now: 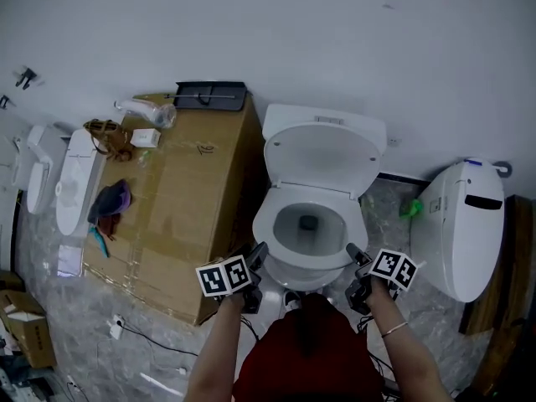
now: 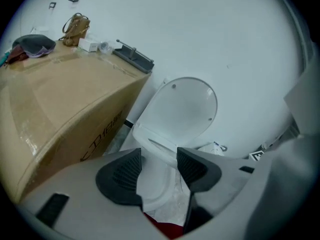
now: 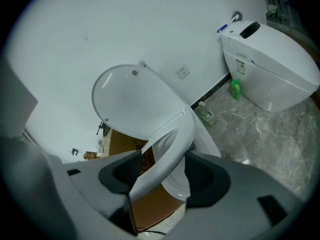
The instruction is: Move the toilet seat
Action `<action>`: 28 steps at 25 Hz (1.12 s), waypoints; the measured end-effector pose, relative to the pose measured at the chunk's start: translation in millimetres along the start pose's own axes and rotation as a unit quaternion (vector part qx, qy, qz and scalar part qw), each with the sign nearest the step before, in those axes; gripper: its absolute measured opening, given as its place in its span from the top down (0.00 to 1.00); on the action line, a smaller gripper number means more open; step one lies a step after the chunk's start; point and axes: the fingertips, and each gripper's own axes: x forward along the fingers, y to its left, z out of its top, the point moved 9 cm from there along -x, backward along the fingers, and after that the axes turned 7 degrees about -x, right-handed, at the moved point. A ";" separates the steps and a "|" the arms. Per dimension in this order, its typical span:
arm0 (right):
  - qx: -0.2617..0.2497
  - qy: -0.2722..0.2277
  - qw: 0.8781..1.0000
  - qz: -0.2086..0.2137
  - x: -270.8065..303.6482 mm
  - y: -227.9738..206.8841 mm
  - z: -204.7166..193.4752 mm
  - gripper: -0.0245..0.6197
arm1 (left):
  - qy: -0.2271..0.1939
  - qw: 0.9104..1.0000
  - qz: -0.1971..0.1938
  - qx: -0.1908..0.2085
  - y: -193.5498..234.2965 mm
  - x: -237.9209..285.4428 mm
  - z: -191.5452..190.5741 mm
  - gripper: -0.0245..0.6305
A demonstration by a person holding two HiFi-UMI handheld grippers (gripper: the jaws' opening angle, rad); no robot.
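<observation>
the toilet seat [image 1: 264,227] lies down on the bowl, with the lid [image 1: 322,157] already tipped up against the wall behind it. so the ring is the one part left to move, and its front and sides are free to reach.

the person stands at the front of the toilet with a gripper on either side of the bowl's nose. that suits a wide, light ring that would twist if it were lifted from one corner.

the right gripper [image 1: 358,262] is the further along. in the right gripper view its jaws are spread, and the seat's edge [image 3: 165,154] runs through the gap between them. the edge sits closer to one pad than the other, and nothing is pinched yet. coming in from the side like this puts one jaw above the ring and one below, ready to close on it.

the left gripper [image 1: 256,258] sits at the seat's left front. in the left gripper view its jaws stand apart as well, and the front of the toilet shows through the gap. whether the rim is inside that gap or a little beyond it, i cannot tell.

a big cardboard box [image 1: 176,208] stands just beside the toilet on the left, which probably explains why the left gripper comes in from the front, not from the side. a second toilet [image 1: 461,224] stands well apart on the right, leaving that side open.

the next move, as i judge it, is to close on the rim and swing the seat up toward the lid — slowly, so that it doesn't slip out of the jaws.
</observation>
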 end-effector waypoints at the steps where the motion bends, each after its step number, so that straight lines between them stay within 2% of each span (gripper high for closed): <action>1: -0.001 -0.002 1.000 0.000 -0.4 1.9 2.5 0.55 | -0.011 1.000 -0.002 0.004 0.2 -5.1 0.9 0.62; 4: -0.013 -0.007 1.000 -0.001 -3.0 8.0 11.0 0.55 | -0.025 0.999 0.006 0.028 -0.3 -15.0 -1.2 0.63; 12: -0.012 -0.025 1.000 0.000 -4.7 19.2 26.7 0.55 | -0.003 0.990 0.004 0.143 -25.1 3.5 0.2 0.72; 17: 0.004 -0.039 0.999 0.007 -6.0 22.1 30.5 0.55 | -0.018 0.985 0.003 0.169 -38.4 11.6 11.3 0.81; 20: 0.018 -0.048 0.998 0.020 -7.5 25.2 37.3 0.55 | -0.027 0.981 0.003 0.190 -45.7 13.1 19.9 0.82; 28: 0.046 -0.073 0.992 0.088 -16.6 26.3 53.2 0.55 | -0.046 0.983 -0.004 0.179 -59.3 18.6 39.3 0.82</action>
